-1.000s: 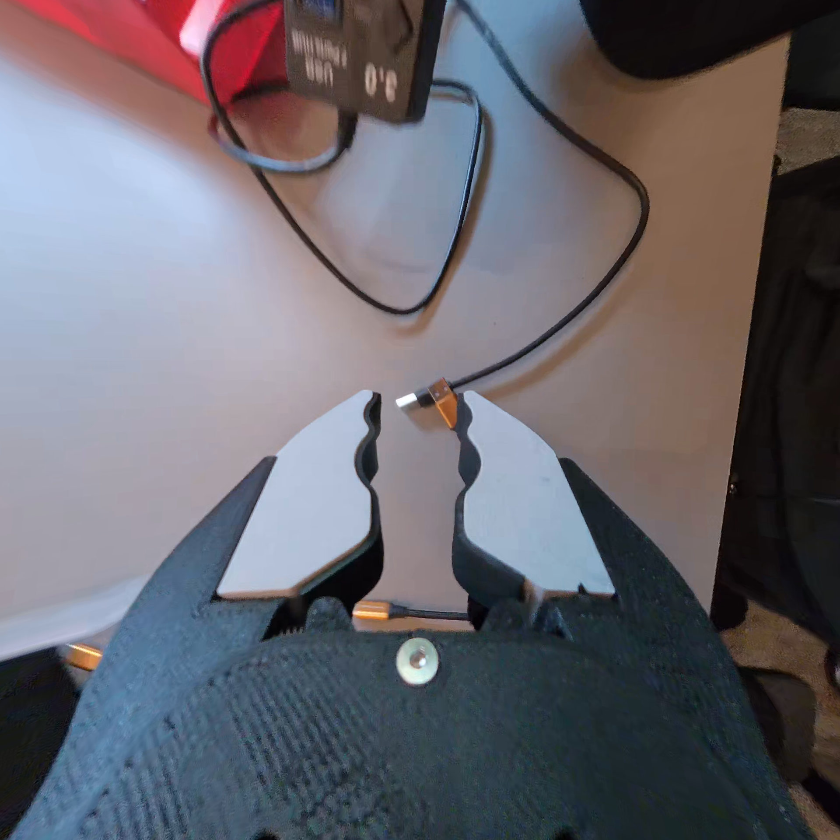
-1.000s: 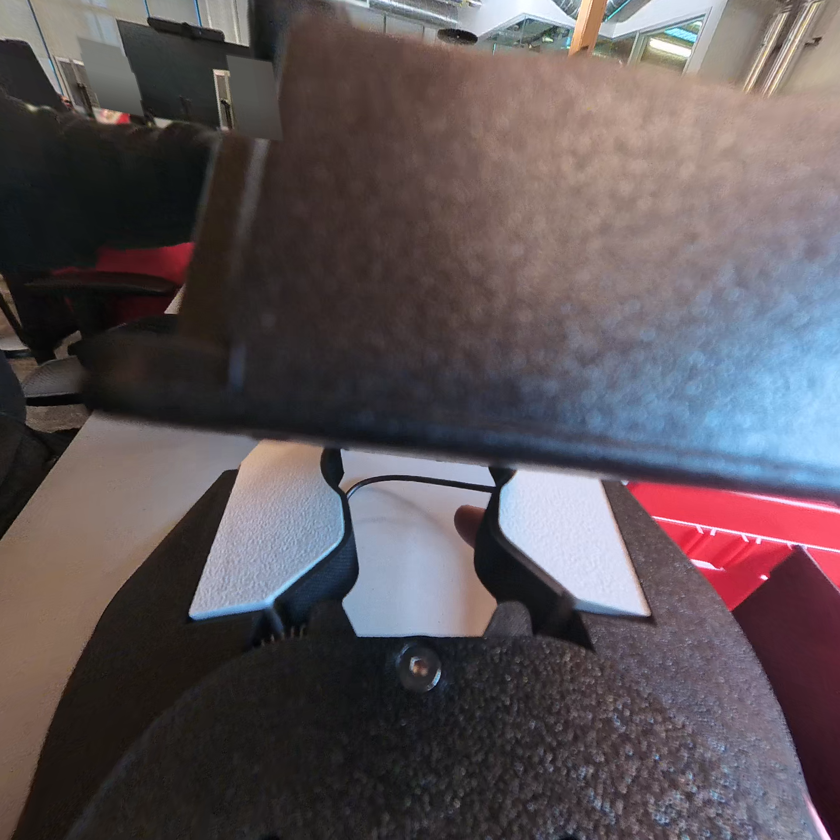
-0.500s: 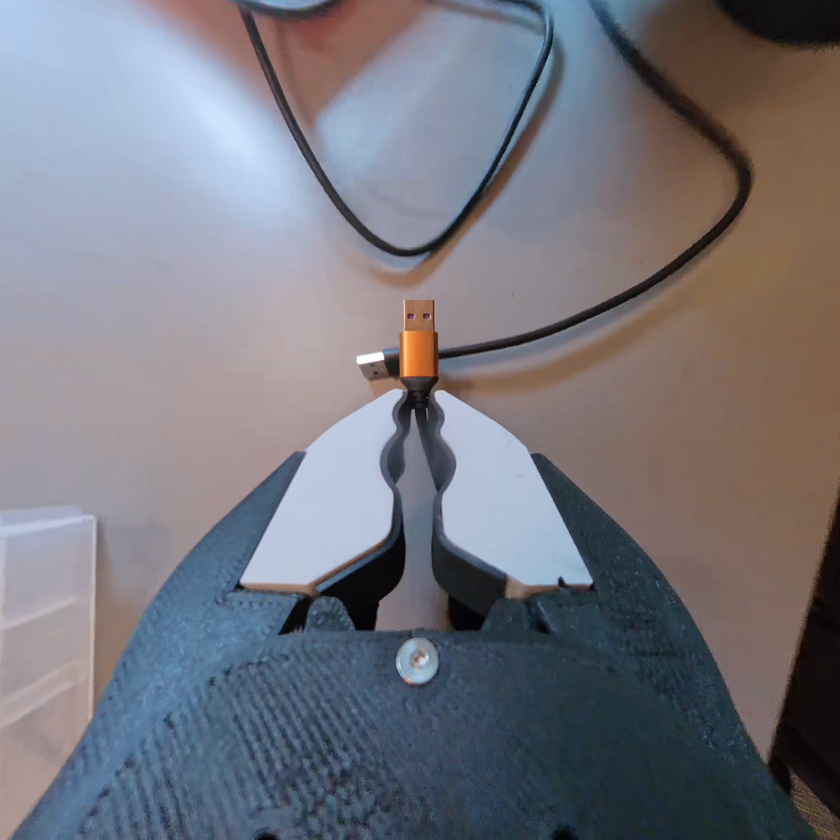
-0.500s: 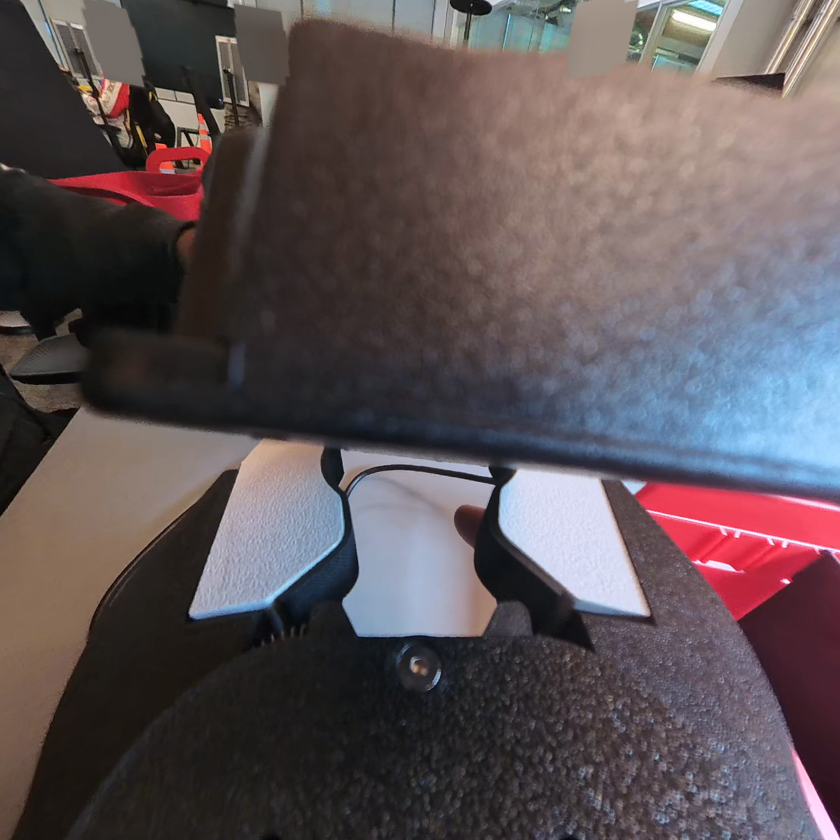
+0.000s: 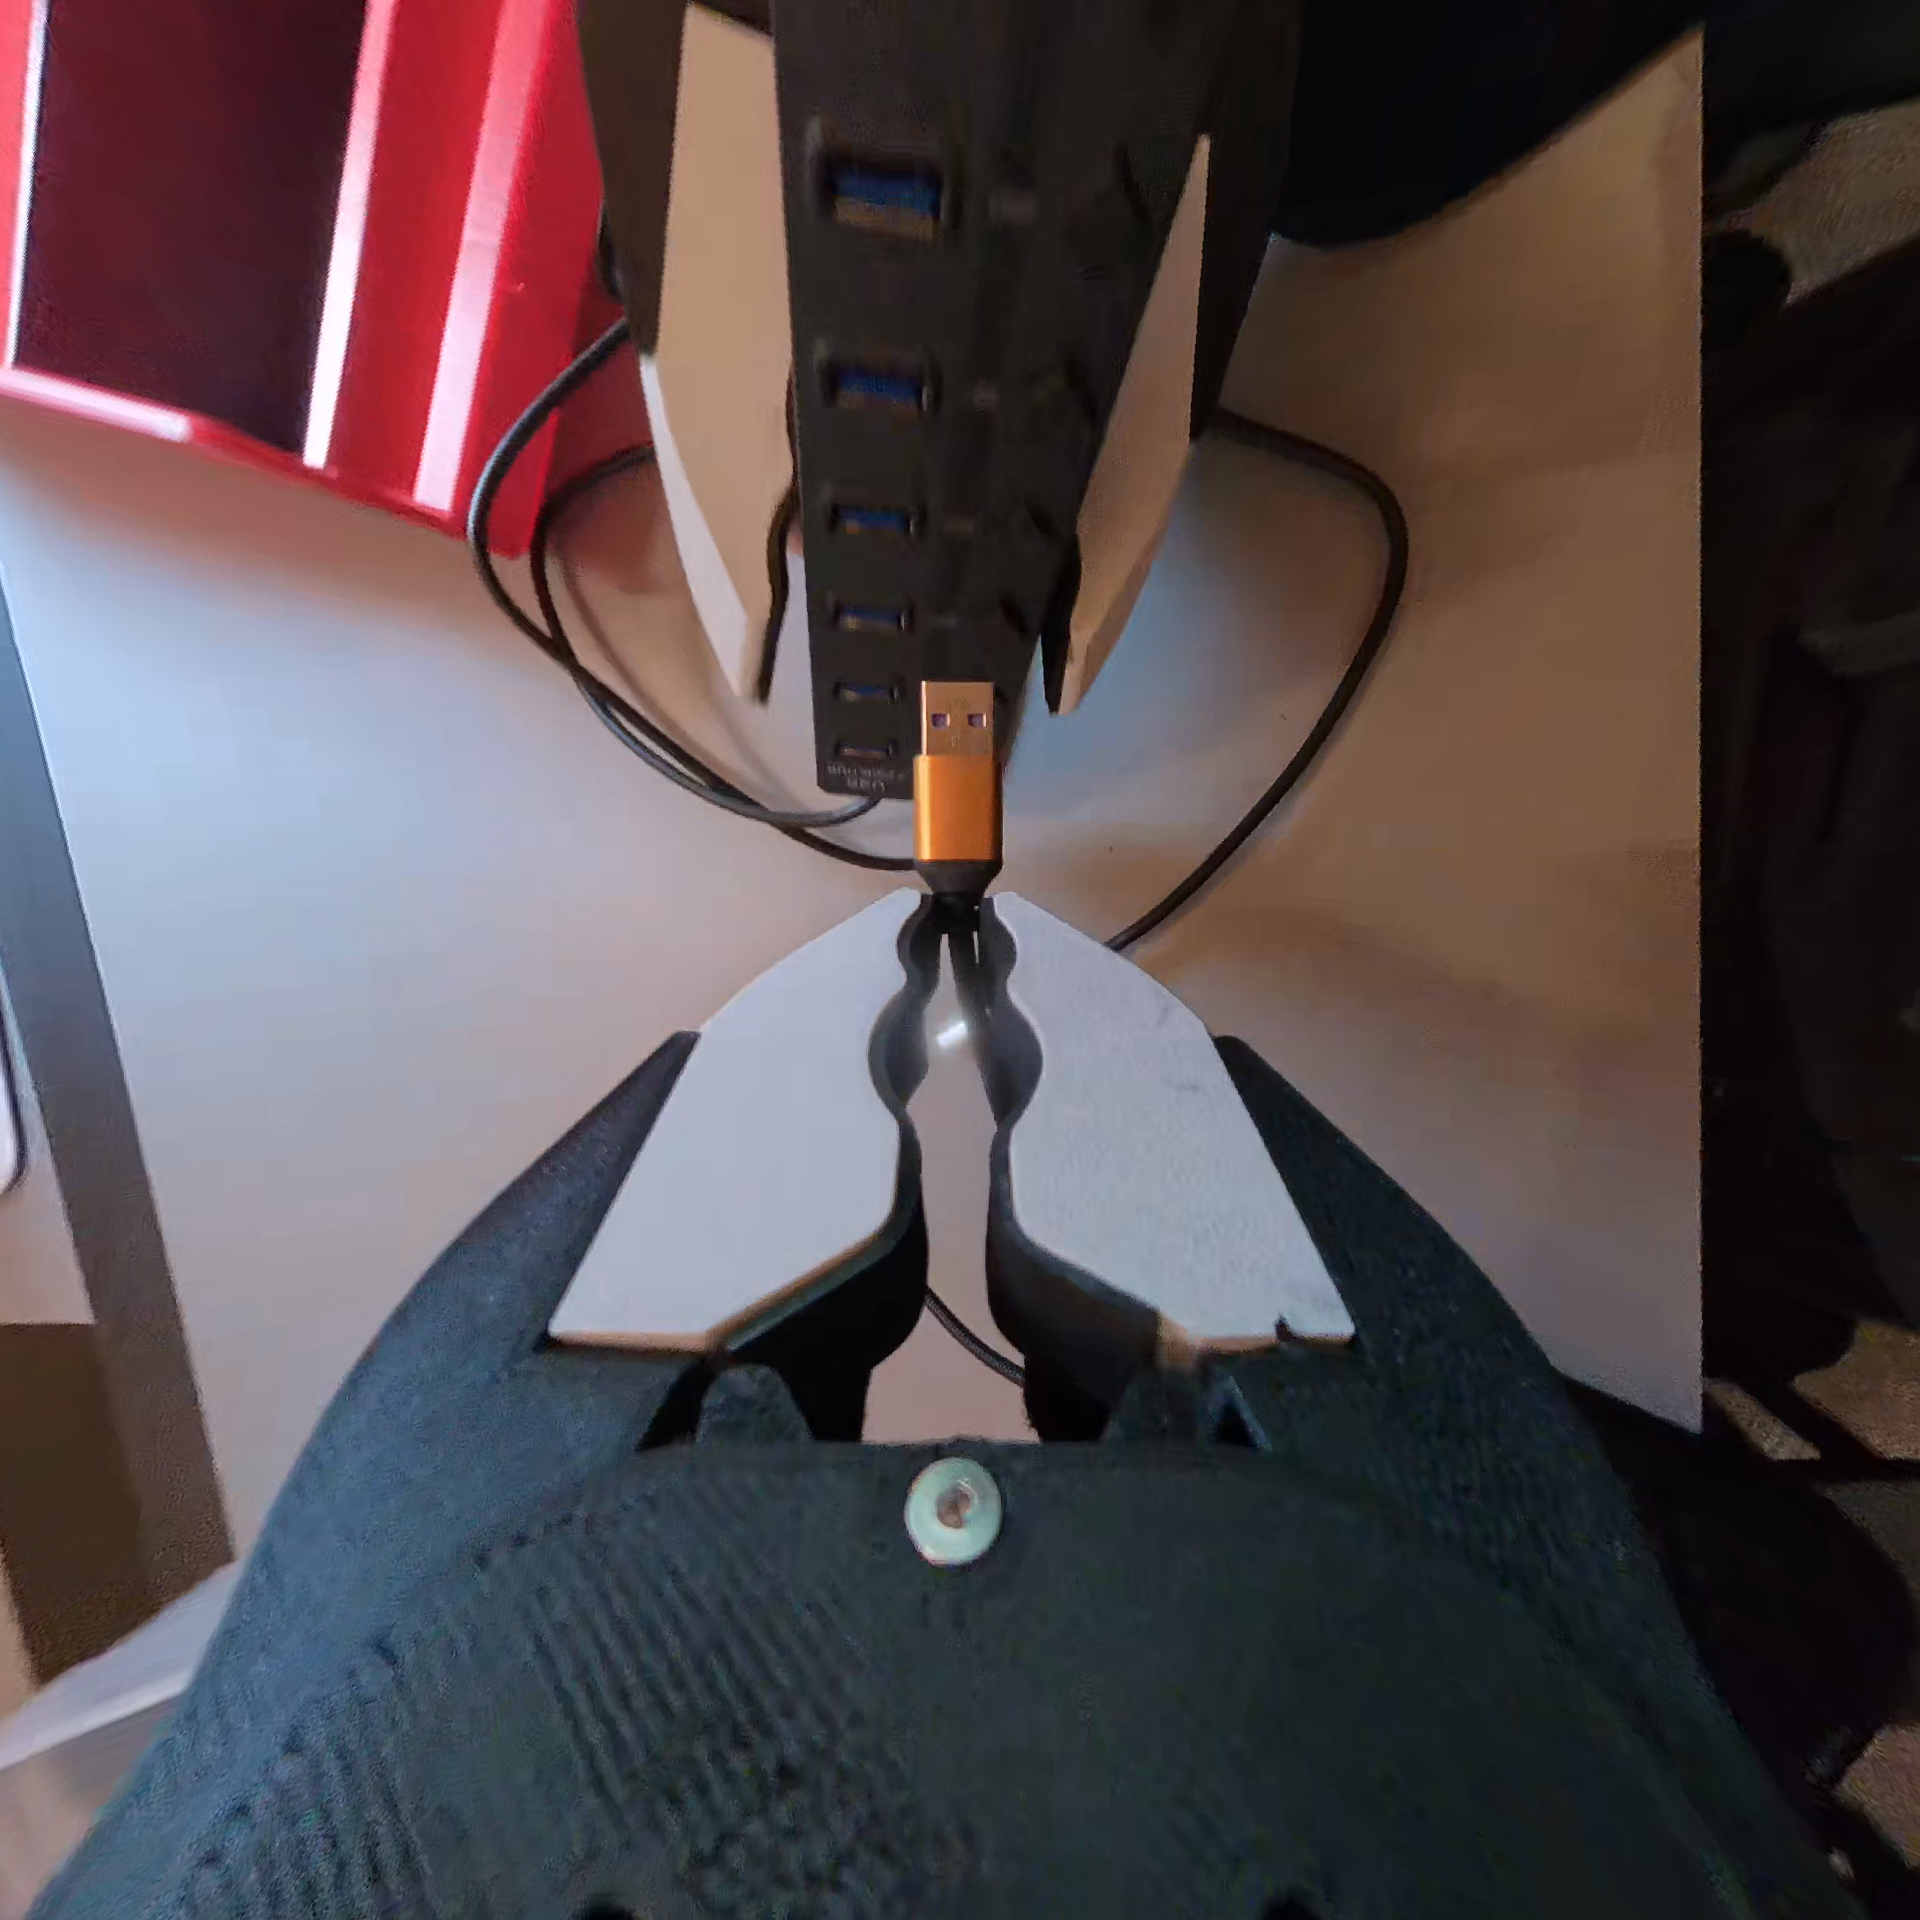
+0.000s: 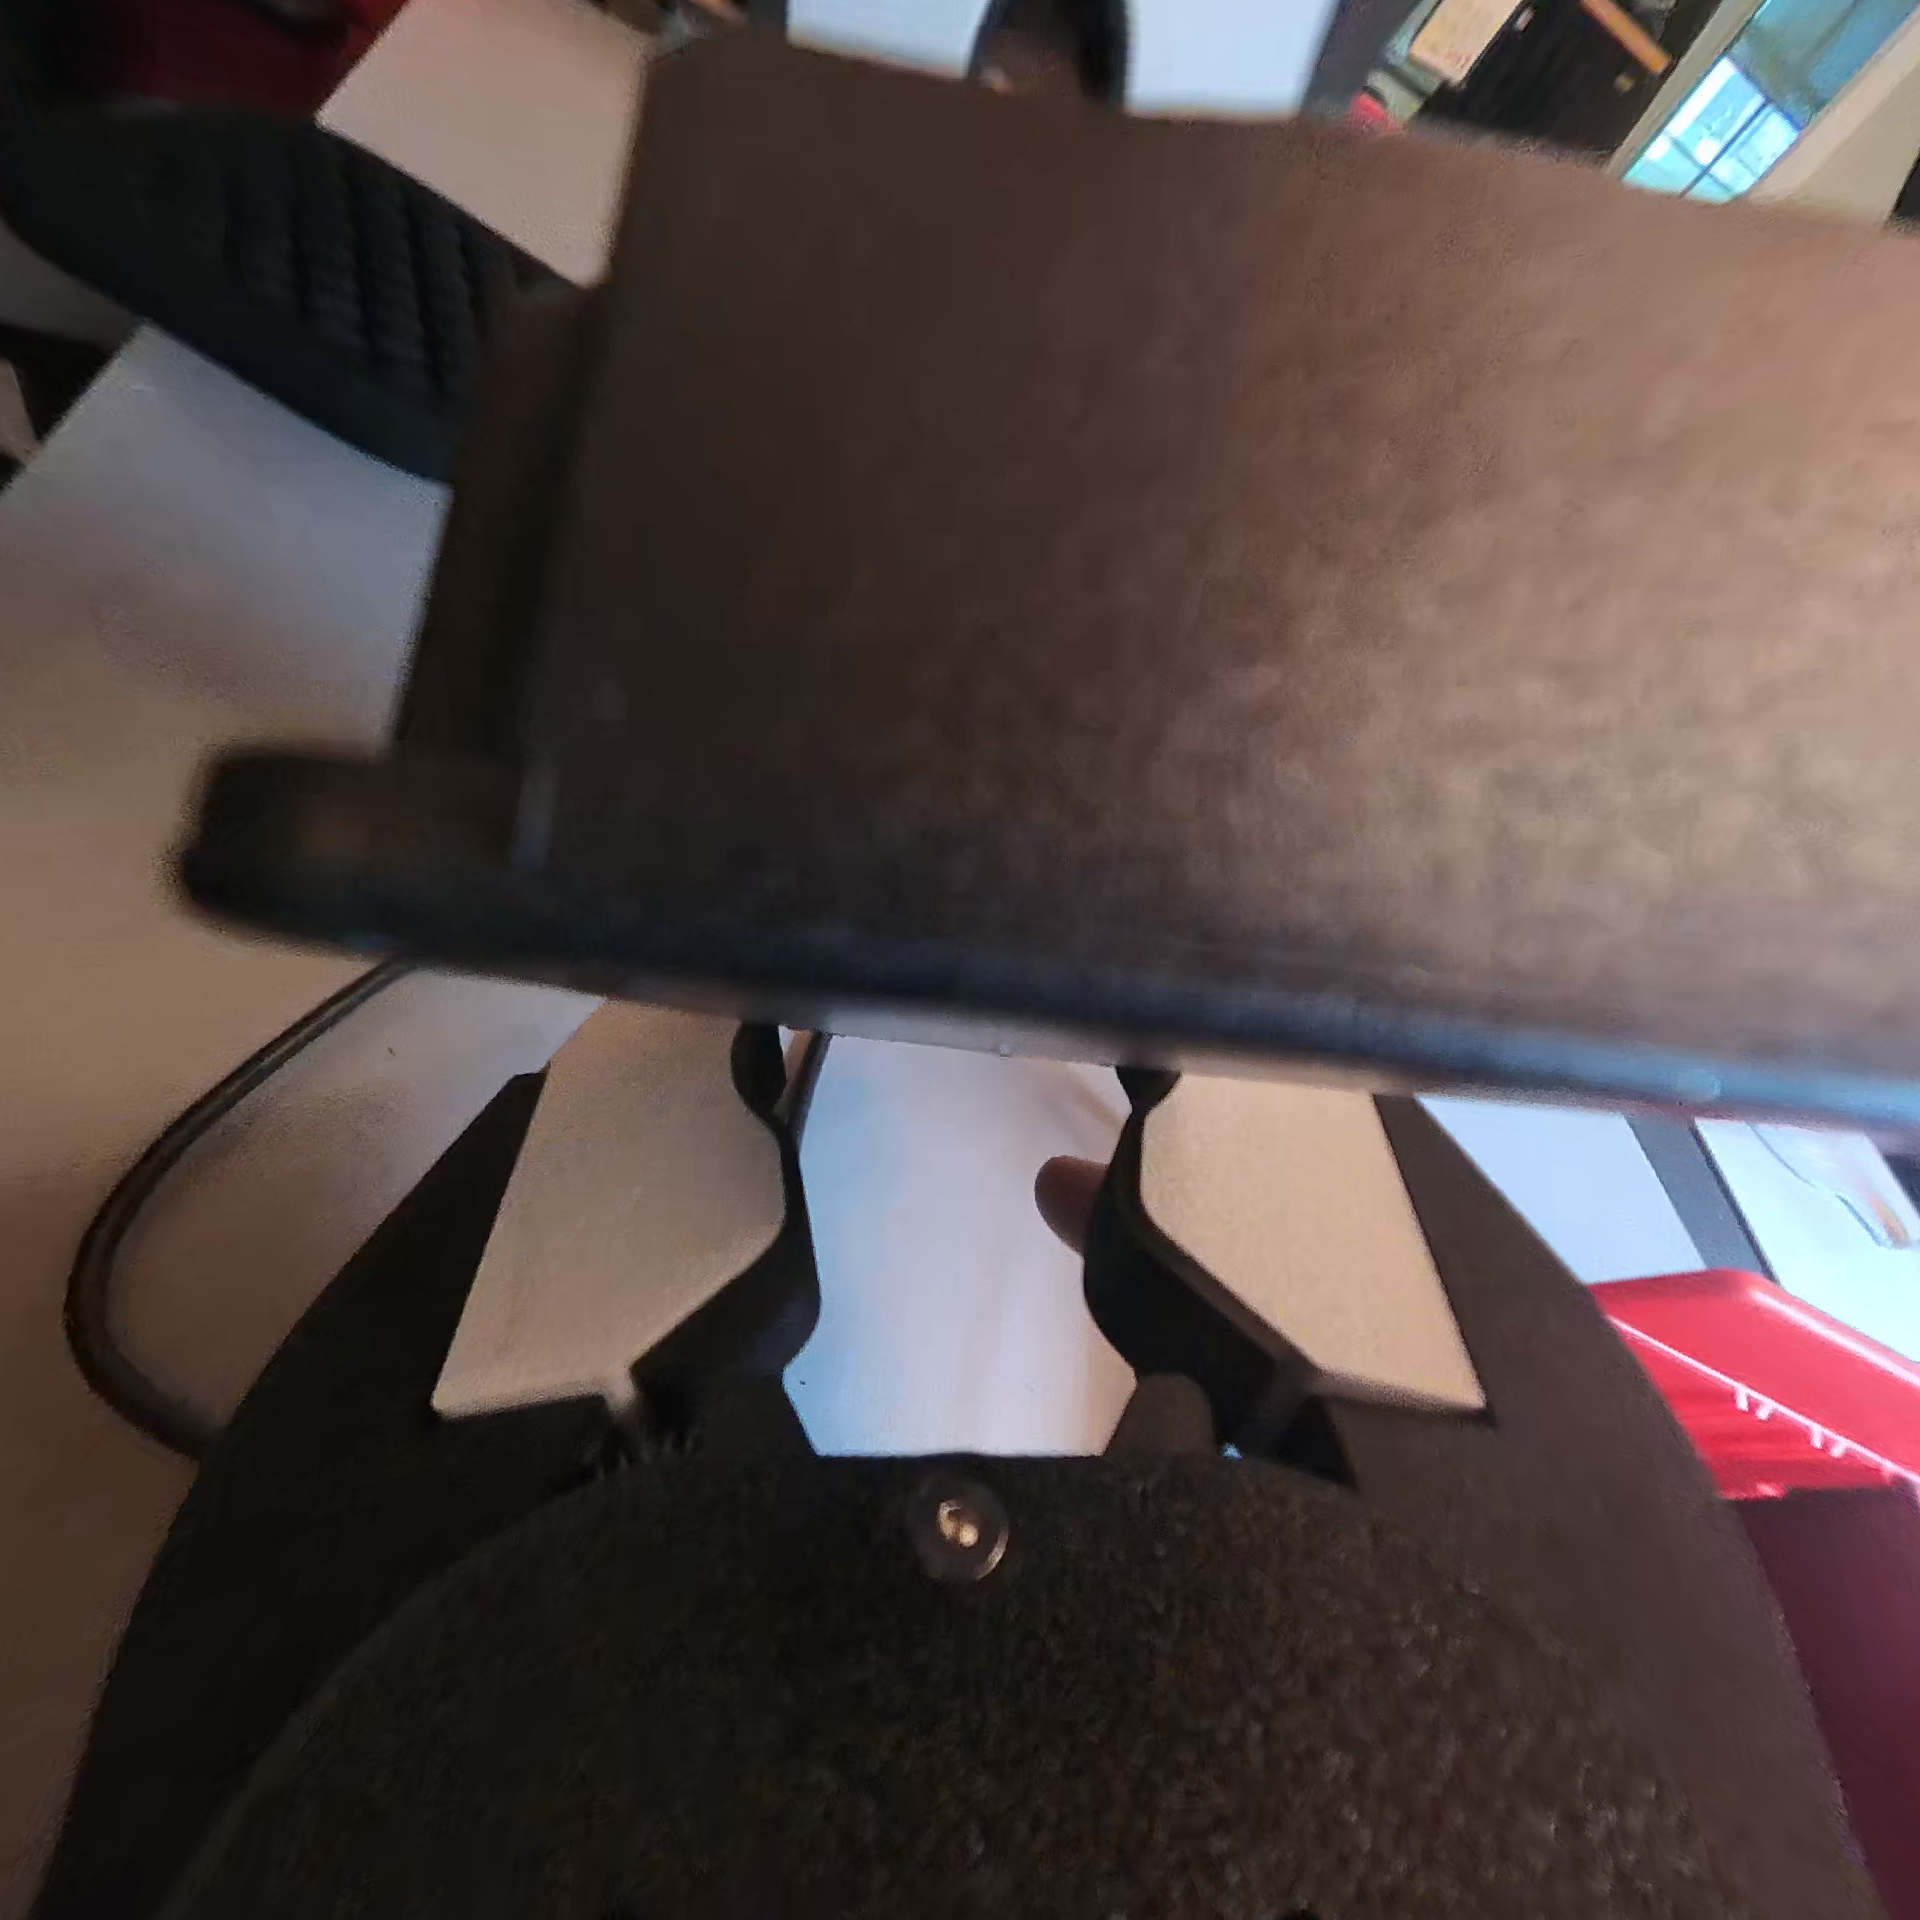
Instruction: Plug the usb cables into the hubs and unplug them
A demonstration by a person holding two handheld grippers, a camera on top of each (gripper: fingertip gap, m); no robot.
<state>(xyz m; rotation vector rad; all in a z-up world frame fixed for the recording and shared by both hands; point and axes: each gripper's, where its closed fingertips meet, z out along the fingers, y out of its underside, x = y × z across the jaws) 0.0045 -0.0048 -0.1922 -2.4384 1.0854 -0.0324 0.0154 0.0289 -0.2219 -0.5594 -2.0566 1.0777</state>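
Observation:
In the left wrist view my left gripper (image 5: 956,904) is shut on the black cable just behind an orange USB plug (image 5: 956,800). The plug points forward with its metal tip fully showing. The tip overlaps the near end of a black hub (image 5: 914,416) with several blue ports, to the right of the port column. White fingers (image 5: 717,499) of my right gripper clamp the hub from both sides. In the right wrist view the hub (image 6: 1143,623) fills the upper half. My right gripper (image 6: 956,1049) is shut on it, its tips hidden under the hub.
A red bin (image 5: 260,260) stands at the far left and also shows in the right wrist view (image 6: 1766,1371). Loose black cables (image 5: 1351,644) loop on the white table (image 5: 364,831). The table edge (image 5: 1704,831) runs down the right side. Spacing between my two grippers at the tips: around 6 centimetres.
My left gripper went from open to shut on the cable behind the orange plug and lifted it. The plug now points at the hub, which has come in close. The right gripper tilted with the hub.

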